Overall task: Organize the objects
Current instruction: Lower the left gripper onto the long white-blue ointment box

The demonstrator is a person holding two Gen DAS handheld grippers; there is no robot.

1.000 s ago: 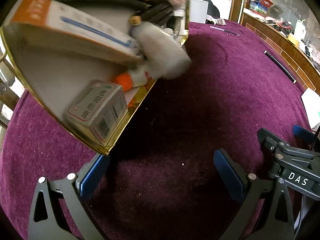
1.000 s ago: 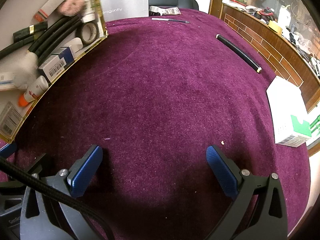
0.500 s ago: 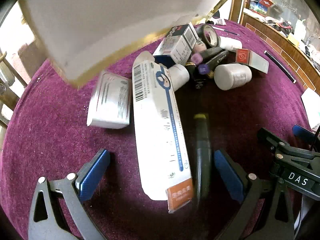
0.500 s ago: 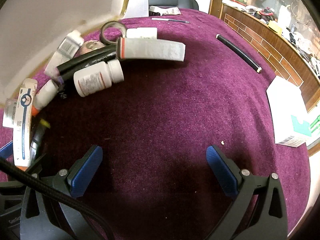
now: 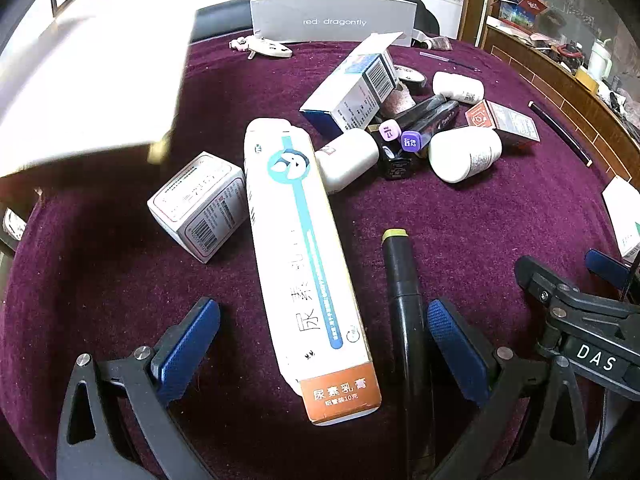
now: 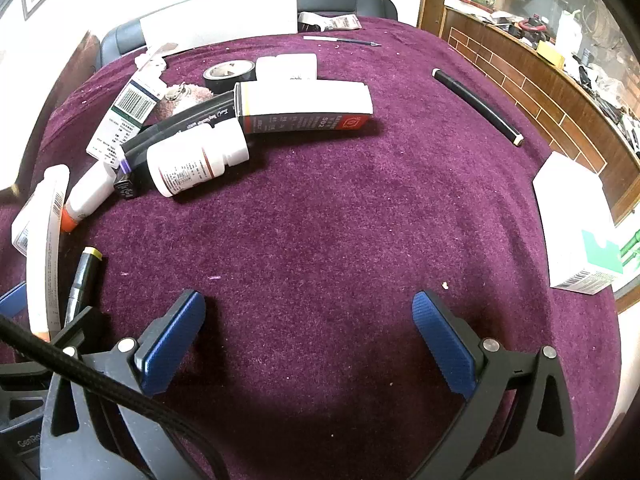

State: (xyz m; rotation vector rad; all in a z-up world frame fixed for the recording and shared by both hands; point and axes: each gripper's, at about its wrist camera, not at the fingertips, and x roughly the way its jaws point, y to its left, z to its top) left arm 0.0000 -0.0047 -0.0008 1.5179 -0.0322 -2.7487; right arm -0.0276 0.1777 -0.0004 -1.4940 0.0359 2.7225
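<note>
A heap of items lies on the purple cloth. A long white ointment box (image 5: pixel 308 264) and a black marker with a yellow end (image 5: pixel 404 308) lie between the fingers of my open left gripper (image 5: pixel 320 344). Behind them are a small white box (image 5: pixel 200 204), a blue-and-white carton (image 5: pixel 352 88), white bottles (image 5: pixel 464 152), purple-capped markers (image 5: pixel 412 136) and a red-ended box (image 5: pixel 504 120). My right gripper (image 6: pixel 308 336) is open over bare cloth; the pill bottle (image 6: pixel 196 160), red-ended box (image 6: pixel 304 108) and tape roll (image 6: pixel 228 74) lie ahead to its left.
A white tray (image 5: pixel 80 92) with a gold rim hangs at upper left. A grey sign (image 5: pixel 332 20) stands at the table's back. A black rod (image 6: pixel 476 108) and a white-green box (image 6: pixel 576 224) lie to the right. A brick-faced counter runs along the right side.
The tray was tipped and its contents spilled onto the cloth; the tray has since lifted away to the upper left. The items have settled. Both grippers stayed in place.
</note>
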